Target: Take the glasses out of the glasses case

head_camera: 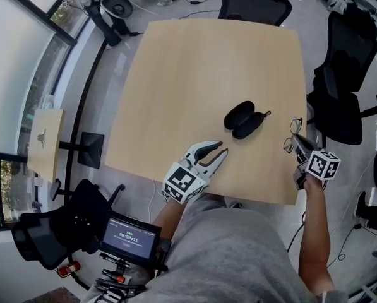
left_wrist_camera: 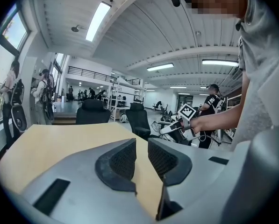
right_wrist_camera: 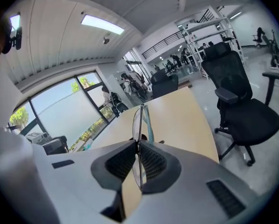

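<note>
The black glasses case (head_camera: 244, 119) lies open on the wooden table (head_camera: 201, 68), right of centre. My right gripper (head_camera: 300, 142) hovers over the table's right edge, away from the case, shut on the glasses (head_camera: 293, 134). In the right gripper view the thin-framed glasses (right_wrist_camera: 141, 122) stand edge-on, pinched between the pads of that gripper (right_wrist_camera: 138, 160). My left gripper (head_camera: 223, 148) sits near the table's front edge, just short of the case, open with nothing between its pads (left_wrist_camera: 123, 160). The left gripper view also shows the right gripper (left_wrist_camera: 176, 129) over the table's corner.
Black office chairs stand off the table's right side (head_camera: 343, 74) and its far side (head_camera: 254, 2). A small wooden side table (head_camera: 44, 134) is at the left by the window. A screen showing a timer (head_camera: 130, 238) sits below the near edge.
</note>
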Demonstrator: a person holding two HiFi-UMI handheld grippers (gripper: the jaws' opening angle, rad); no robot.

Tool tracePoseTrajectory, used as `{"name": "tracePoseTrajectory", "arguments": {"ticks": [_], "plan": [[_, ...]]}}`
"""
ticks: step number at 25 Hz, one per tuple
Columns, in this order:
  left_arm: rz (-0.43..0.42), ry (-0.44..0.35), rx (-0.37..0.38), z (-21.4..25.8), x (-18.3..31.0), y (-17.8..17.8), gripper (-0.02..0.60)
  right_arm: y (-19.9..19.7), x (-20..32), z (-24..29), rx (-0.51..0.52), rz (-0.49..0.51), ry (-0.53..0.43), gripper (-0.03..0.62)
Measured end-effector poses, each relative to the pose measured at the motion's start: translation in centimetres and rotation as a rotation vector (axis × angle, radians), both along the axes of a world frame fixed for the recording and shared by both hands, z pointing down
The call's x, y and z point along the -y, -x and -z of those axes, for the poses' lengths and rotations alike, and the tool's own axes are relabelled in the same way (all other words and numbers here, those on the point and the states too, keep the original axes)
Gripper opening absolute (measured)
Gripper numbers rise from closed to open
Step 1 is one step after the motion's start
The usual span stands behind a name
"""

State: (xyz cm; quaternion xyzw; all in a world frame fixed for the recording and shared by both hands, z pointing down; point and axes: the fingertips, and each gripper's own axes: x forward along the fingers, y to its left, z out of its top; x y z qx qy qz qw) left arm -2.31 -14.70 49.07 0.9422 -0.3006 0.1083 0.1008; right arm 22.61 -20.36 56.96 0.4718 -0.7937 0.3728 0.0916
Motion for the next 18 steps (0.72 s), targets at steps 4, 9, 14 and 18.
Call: {"name": "tracePoseTrajectory", "arguments": {"ticks": [4, 9, 14, 18], "plan": [[0.002, 0.009, -0.011, -0.1, 0.3, 0.1, 0.031, -0.5, 0.8, -1.9, 0.005, -0.019, 0.053, 0.034], [-0.005, 0.047, -0.039, -0.3, 0.9, 0.1, 0.006, -0.7, 1.6, -4.8, 0.002, -0.024, 0.125, 0.035], [-0.017, 0.096, -0.065, -0.7, 1.7, -0.2, 0.005, -1.0, 2.2, -8.2, -0.019, -0.019, 0.210, 0.034], [-0.025, 0.109, -0.051, -1.2, 2.3, -0.1, 0.005, -0.9, 2.6, -10.7, -0.037, -0.011, 0.270, 0.035]]}}
